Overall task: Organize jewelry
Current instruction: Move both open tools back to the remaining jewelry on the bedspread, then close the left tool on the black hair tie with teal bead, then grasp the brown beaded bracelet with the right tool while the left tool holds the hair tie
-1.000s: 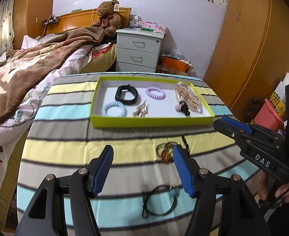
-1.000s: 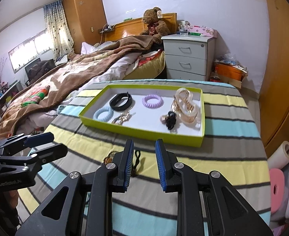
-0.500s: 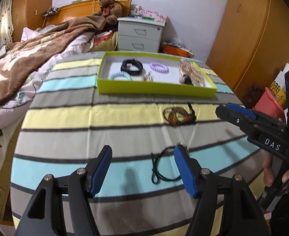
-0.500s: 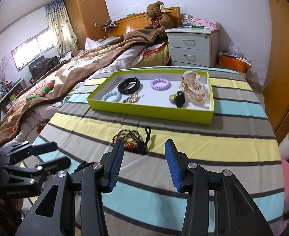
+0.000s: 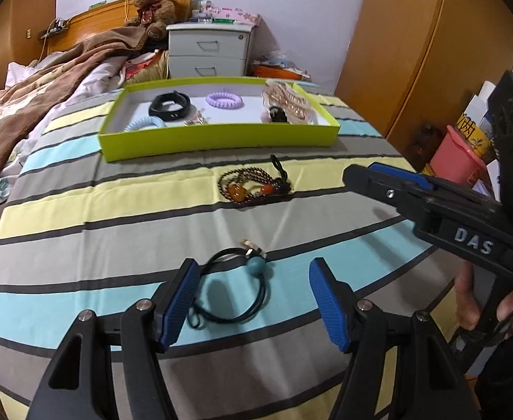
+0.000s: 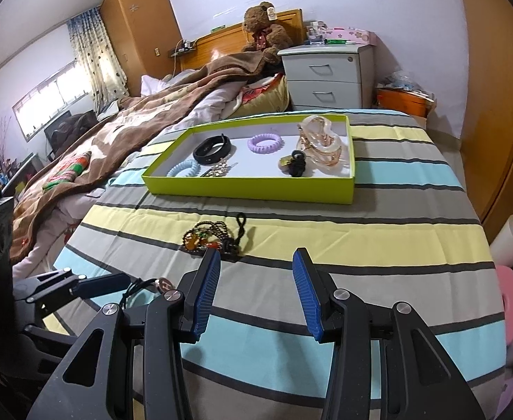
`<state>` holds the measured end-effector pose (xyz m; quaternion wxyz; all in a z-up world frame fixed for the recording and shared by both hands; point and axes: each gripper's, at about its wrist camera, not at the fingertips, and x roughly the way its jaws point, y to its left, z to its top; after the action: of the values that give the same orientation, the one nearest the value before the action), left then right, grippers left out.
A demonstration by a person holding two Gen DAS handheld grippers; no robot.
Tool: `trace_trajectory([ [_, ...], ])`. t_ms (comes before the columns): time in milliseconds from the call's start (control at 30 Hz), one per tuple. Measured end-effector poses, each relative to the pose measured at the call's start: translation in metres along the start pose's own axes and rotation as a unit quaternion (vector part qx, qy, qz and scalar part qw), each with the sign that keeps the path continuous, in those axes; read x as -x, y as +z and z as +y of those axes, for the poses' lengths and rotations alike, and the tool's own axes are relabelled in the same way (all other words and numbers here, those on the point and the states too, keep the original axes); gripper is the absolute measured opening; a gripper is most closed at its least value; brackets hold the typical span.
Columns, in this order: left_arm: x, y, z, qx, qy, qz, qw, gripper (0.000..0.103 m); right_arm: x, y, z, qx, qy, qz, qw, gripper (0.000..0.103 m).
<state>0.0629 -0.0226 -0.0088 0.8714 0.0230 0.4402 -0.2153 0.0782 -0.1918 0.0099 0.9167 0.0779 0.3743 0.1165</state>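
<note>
The left gripper (image 5: 253, 301) is hovering with its blue pads wide apart over a black cord necklace (image 5: 233, 288) with a teal bead, which is lying on the striped counter (image 5: 81, 245) on the near side of the green tray (image 5: 218, 138); the cord's left loop is sitting just beside the left pad, though whether they are touching is hard to tell. Only the left wrist view is showing this necklace whole; in the right wrist view it is appearing merely as a bit of cord and clasp (image 6: 148, 285) behind the right gripper's arm. The right gripper (image 6: 256, 292) is also holding its pads apart, gripping nothing, with a beaded bracelet (image 6: 214, 236) with amber stones lying between it and the tray (image 6: 249, 194). Inside the tray are lying a black band (image 6: 212, 148), a purple coil tie (image 6: 265, 142), a blue coil tie (image 6: 184, 169), a black hair tie (image 6: 296, 164) and a gold-toned claw clip (image 6: 322, 143); the left view is hiding much of these behind the tray's near wall. Beyond the tray are standing a grey nightstand (image 5: 209, 49), a teddy bear (image 5: 151, 3) and a bed with a brown blanket (image 6: 116, 129). To the right of the tray, the left view is showing a pink bucket (image 5: 457, 161).
</note>
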Motion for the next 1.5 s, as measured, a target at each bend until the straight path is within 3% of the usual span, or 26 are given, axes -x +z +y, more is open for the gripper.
trace_trajectory([
  [67, -0.006, 0.001, -0.003, 0.000, 0.003, 0.004, 1.0000, 0.066, 0.000, 0.000, -0.004, -0.005, -0.001, 0.000, 1.000, 0.044],
  [233, -0.019, 0.003, -0.005, 0.002, 0.024, 0.011, 0.9996, 0.051, -0.001, 0.001, -0.010, -0.013, -0.002, 0.001, 1.000, 0.044],
  [467, -0.023, 0.007, -0.007, 0.001, 0.043, 0.011, 0.9990, 0.047, -0.001, 0.002, -0.012, -0.013, 0.003, 0.000, 1.000, 0.044],
  [700, -0.023, 0.010, 0.003, 0.012, 0.063, 0.007, 0.9979, 0.017, -0.006, 0.002, -0.013, -0.014, -0.001, 0.006, 1.000, 0.044],
  [1167, -0.012, 0.008, 0.028, 0.049, 0.061, -0.007, 0.9969, 0.016, -0.015, 0.006, 0.002, 0.016, 0.003, 0.012, 1.000, 0.044],
  [1333, -0.005, 0.007, 0.040, 0.060, 0.069, -0.015, 0.9957, 0.016, -0.019, 0.012, 0.023, 0.068, 0.046, 0.007, 0.997, 0.044],
  [1500, 0.000, 0.004, 0.051, 0.071, 0.073, -0.019, 0.9946, 0.016, -0.035, 0.015, 0.045, 0.135, 0.091, 0.038, 0.986, 0.044],
])
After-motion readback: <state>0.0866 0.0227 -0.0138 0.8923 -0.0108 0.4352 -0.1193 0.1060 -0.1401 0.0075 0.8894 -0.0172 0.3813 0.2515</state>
